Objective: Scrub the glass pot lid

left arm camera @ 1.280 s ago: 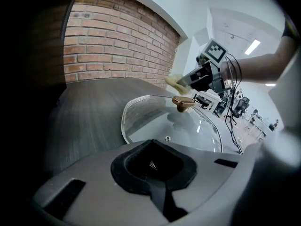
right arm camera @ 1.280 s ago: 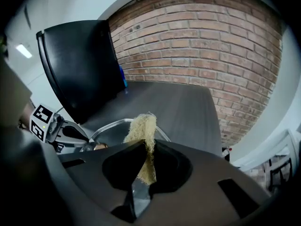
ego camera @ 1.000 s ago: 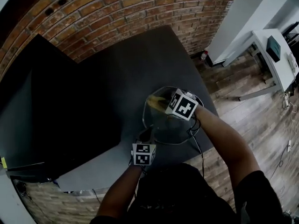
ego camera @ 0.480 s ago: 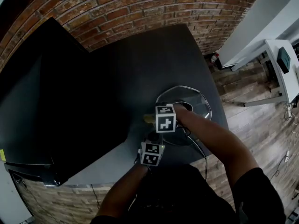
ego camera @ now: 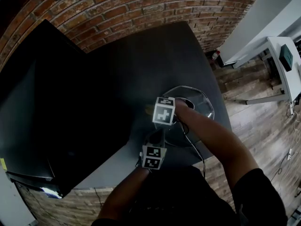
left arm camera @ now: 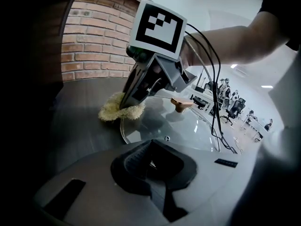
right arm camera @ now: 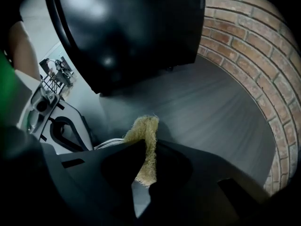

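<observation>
Change since a second ago: right tool [ego camera: 159, 117] shifted from the far part of the glass lid [ego camera: 200, 103] to its left edge, where it was already half a second back; left tool [ego camera: 154, 142] unmoved at the near edge.

1. Glass lid [left arm camera: 188, 128]. Round, clear, metal rim, lying flat on the bench [ego camera: 141, 65]. Brown knob [left arm camera: 181, 102] upright at its centre.
2. Scrub pad [left arm camera: 117, 112]. Yellowish, fibrous. Pressed down at the lid's left edge, partly on the glass and partly on the bench beside it.
3. Right tool [right arm camera: 143, 161]. Jaws clamped on the scrub pad [right arm camera: 146, 142], which sticks out past the tips. Angled steeply down onto the lid's left rim; marker cube uppermost. Seen from the left tool's camera as right tool [left arm camera: 127, 102].
4. Left tool [left arm camera: 150, 161]. Jaws narrow, closed at the lid's near rim, which runs in between them.
5. Bench [left arm camera: 75, 126]. Dark grey top carrying the lid.
6. Black panel [ego camera: 47, 102]. Large, dark, well to the left of the lid.
7. Brick wall [ego camera: 117, 8]. Beyond the lid, behind the bench.
8. Cables [left arm camera: 211, 79]. Black, trailing from the right tool over the lid.
9. Wooden floor [ego camera: 263, 112] and white desk [ego camera: 282, 65]. To the right of the lid, off the bench.
</observation>
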### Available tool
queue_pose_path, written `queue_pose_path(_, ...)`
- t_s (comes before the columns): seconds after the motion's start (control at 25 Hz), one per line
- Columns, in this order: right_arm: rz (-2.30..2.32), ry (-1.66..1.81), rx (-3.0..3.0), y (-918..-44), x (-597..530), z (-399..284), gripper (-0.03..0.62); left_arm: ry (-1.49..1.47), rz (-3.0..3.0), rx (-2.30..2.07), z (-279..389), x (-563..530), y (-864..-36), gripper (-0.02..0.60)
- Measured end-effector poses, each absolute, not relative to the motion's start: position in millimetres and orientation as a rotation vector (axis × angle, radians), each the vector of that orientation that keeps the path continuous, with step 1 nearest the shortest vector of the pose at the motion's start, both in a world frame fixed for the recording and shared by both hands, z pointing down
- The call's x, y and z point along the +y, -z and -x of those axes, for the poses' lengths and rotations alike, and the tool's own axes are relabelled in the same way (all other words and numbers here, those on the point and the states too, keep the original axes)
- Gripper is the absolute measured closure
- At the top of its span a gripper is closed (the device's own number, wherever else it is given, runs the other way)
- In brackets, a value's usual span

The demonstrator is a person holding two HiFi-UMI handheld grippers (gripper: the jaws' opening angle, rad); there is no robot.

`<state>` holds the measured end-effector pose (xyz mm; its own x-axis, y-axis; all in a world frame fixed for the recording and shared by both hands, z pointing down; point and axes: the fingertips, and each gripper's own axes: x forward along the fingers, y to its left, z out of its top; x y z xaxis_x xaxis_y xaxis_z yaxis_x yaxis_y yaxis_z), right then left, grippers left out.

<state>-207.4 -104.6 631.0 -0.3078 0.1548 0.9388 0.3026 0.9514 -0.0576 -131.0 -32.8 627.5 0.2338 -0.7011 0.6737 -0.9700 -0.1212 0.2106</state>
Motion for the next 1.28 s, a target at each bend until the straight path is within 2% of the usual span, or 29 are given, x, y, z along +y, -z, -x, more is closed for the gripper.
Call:
queue_pose_path(0.64, 0.007, -0.11, -1.936, -628, -193, 180, 0.543, -0.543, -1.878, -1.529, 131, -33, -630, 0.549)
queue_pose_path(1.28, -0.306, -0.32, -1.91, -627, -264, 85, 0.543, -0.545, -1.862, -1.531, 132, -35, -629, 0.549)
